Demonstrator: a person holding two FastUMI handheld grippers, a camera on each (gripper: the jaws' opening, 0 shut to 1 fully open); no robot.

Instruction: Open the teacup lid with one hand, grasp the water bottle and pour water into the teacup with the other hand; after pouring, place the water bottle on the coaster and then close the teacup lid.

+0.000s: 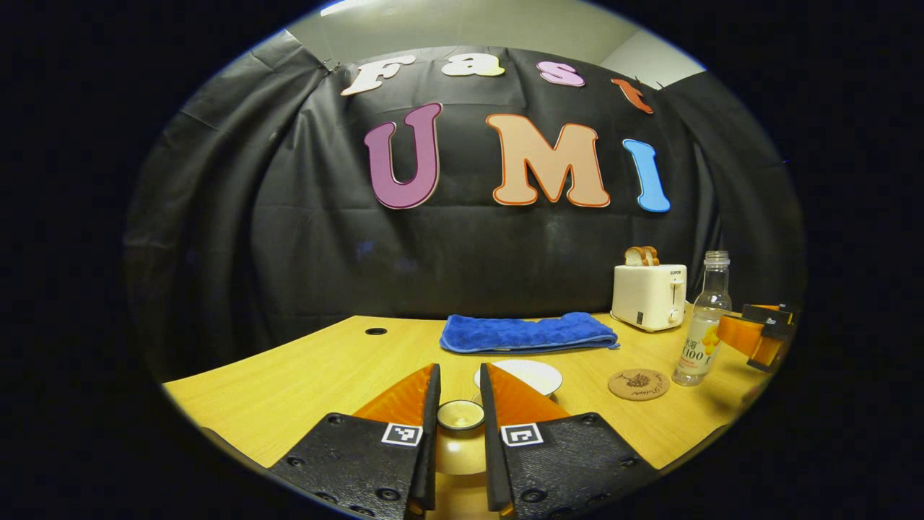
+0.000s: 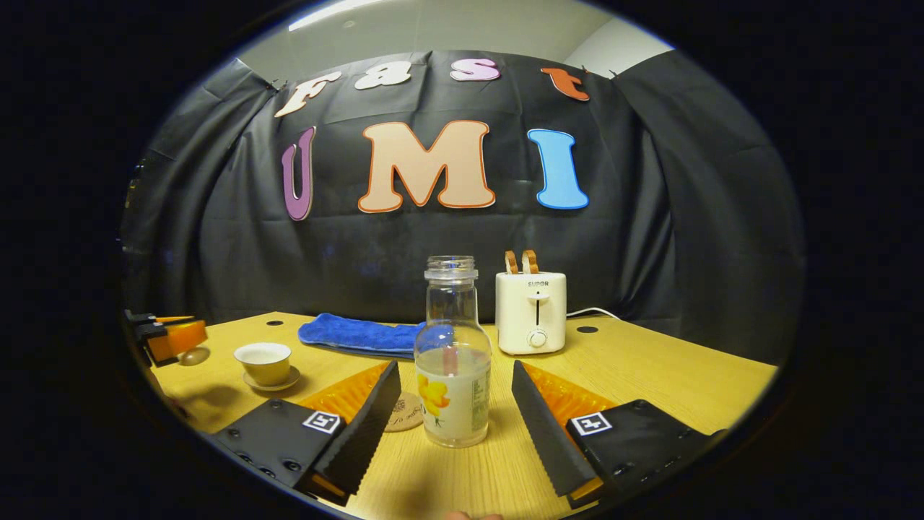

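My left gripper [image 1: 460, 370] is shut on the knob of the yellow teacup lid [image 1: 460, 416], held off the cup. Just beyond its right finger shows the white open mouth of the teacup [image 1: 530, 374]. In the right gripper view the open teacup [image 2: 264, 361] stands on its saucer at the left, with the left gripper [image 2: 170, 336] and the lid [image 2: 192, 355] further left. My right gripper [image 2: 455, 368] is open with the clear, uncapped water bottle [image 2: 452, 375] upright between its fingers, untouched. The round coaster [image 1: 639, 383] lies just left of the bottle [image 1: 704, 325].
A folded blue towel [image 1: 527, 333] lies at the back of the wooden table [image 1: 303, 375]. A white toaster [image 2: 532, 312] with bread slices stands behind the bottle. Cable holes [image 2: 586, 329] sit near the back edge.
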